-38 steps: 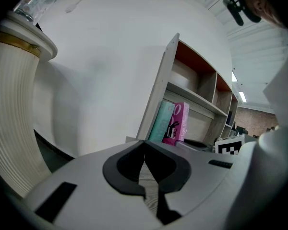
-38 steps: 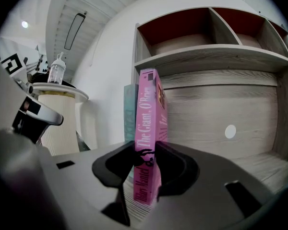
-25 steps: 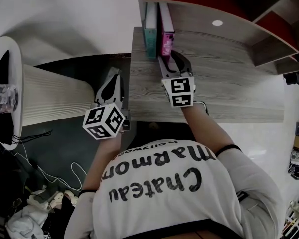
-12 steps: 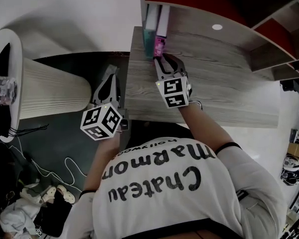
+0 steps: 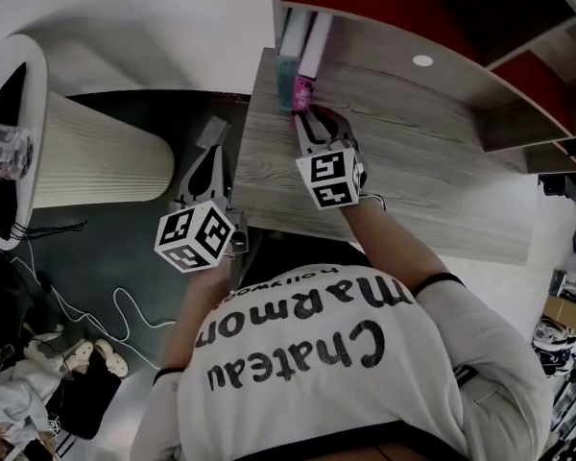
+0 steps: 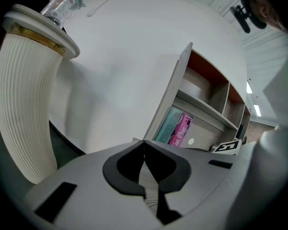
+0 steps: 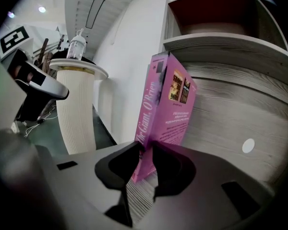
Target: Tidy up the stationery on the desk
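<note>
A: What's the room like?

B: A white wall point(image 5: 154, 17) and a dark floor point(image 5: 125, 248). A shelf point(image 5: 384, 8) with red backs hangs over a wood-grain desk point(image 5: 432, 161). A ribbed white column point(image 5: 86, 157) stands well apart on the left.

A: And the stationery?

B: Two books stand at the desk's far left end, under the shelf. The teal book point(image 5: 290, 51) is outermost and the pink book point(image 5: 307, 65) is just beside it. I can't tell if they touch. The rest of the desk in view holds nothing else.

A: How does the pink one lie?

B: It stands on end, long axis upright or nearly so, with its spine towards the right gripper point(image 5: 312, 118).

A: So the right hand is nearer?

B: Yes. Its jaws have just been closing, and they now pinch the pink book's lower near corner, straight ahead of them.

A: And the left gripper point(image 5: 211, 157)?

B: It is off the desk's left edge, over the floor, with its jaws together on nothing.

A: Next move?

B: I'd guess the book comes out towards the person. The teal one may tip once its neighbour is gone.
</note>
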Action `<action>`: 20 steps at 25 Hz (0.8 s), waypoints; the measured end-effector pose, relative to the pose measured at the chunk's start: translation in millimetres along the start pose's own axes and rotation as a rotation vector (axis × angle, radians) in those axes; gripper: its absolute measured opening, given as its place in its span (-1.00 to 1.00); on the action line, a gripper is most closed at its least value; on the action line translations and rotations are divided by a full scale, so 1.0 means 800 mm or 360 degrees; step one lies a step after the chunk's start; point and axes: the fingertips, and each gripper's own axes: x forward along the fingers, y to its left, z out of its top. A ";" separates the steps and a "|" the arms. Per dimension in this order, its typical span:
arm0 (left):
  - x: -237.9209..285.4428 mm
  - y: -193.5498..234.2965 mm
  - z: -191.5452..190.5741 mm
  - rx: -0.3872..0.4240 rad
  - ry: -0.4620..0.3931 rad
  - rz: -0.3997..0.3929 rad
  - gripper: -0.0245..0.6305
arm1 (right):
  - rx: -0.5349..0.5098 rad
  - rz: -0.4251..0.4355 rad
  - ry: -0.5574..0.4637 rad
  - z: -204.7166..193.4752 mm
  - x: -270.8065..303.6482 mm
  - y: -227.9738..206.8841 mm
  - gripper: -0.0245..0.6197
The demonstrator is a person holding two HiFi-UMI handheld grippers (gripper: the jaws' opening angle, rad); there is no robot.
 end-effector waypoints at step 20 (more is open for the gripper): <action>0.010 0.005 0.004 -0.0024 -0.0021 0.0027 -0.87 | -0.0122 0.0051 0.0060 -0.005 0.014 -0.011 -0.62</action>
